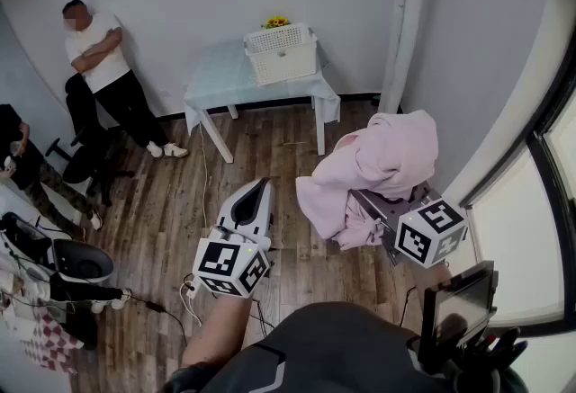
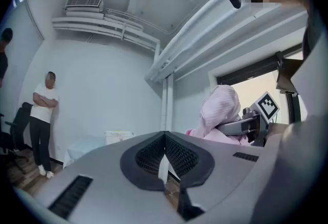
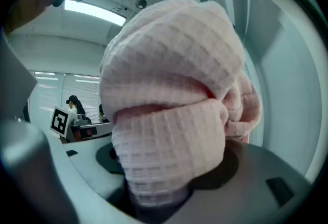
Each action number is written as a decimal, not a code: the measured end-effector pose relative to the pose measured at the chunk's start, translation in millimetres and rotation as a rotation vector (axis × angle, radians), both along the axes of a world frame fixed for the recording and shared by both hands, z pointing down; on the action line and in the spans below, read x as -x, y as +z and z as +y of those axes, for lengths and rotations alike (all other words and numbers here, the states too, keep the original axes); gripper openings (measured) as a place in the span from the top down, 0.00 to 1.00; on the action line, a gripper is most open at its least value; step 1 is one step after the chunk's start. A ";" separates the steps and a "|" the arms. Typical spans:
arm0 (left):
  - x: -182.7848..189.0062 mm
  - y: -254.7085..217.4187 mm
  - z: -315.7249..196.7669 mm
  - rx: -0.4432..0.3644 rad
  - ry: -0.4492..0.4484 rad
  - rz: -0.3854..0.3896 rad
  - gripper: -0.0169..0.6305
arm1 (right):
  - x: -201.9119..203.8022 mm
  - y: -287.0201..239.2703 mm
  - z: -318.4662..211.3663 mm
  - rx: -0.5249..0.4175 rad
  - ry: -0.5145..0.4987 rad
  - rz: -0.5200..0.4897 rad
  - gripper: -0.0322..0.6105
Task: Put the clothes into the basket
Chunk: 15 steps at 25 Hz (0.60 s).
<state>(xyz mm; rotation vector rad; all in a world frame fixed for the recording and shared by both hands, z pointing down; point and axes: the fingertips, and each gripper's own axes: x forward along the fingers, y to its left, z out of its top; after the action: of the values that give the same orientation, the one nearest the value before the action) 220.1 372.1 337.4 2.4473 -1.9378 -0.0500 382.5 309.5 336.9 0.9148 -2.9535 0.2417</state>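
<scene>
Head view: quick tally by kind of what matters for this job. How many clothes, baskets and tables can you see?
Pink clothes bundle: 1 (separate pieces inside it cannot be told apart)
White basket: 1
Table: 1
Total: 3

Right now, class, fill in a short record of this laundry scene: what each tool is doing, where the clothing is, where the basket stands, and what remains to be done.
Left tool: jaws together, nothing held
Right tool: closed on the pink garment, which hangs bunched above the floor
Basket: white, on the table across the room
Remaining: garment not yet in the basket
Bystander: person standing left of the table
</scene>
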 end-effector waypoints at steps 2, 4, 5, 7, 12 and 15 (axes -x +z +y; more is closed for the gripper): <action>2.4 -0.9 0.2 -0.005 -0.006 0.000 0.96 | 3.0 0.6 -0.7 -0.001 -0.005 -0.007 0.44; 3.1 -1.5 -0.5 -0.007 -0.007 -0.002 0.96 | 4.0 1.3 -1.4 0.000 -0.006 -0.010 0.44; 2.6 -1.9 -1.4 -0.008 -0.006 -0.002 0.96 | 3.4 1.5 -1.8 0.001 -0.005 -0.010 0.44; 2.6 -2.8 -2.3 -0.008 -0.006 -0.004 0.96 | 3.1 1.3 -2.2 -0.004 -0.006 -0.009 0.44; 1.5 -3.2 -2.5 -0.009 -0.003 -0.004 0.96 | 4.8 -0.4 -1.8 -0.018 -0.017 -0.013 0.44; 0.7 -3.6 -0.5 -0.008 0.000 -0.004 0.96 | 5.7 -1.5 -0.2 -0.012 -0.022 -0.023 0.44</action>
<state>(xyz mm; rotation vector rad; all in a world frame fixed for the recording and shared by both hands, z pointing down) 219.5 371.6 333.8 2.4545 -1.9427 -0.0535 376.8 309.3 335.4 0.8862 -2.9875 0.2362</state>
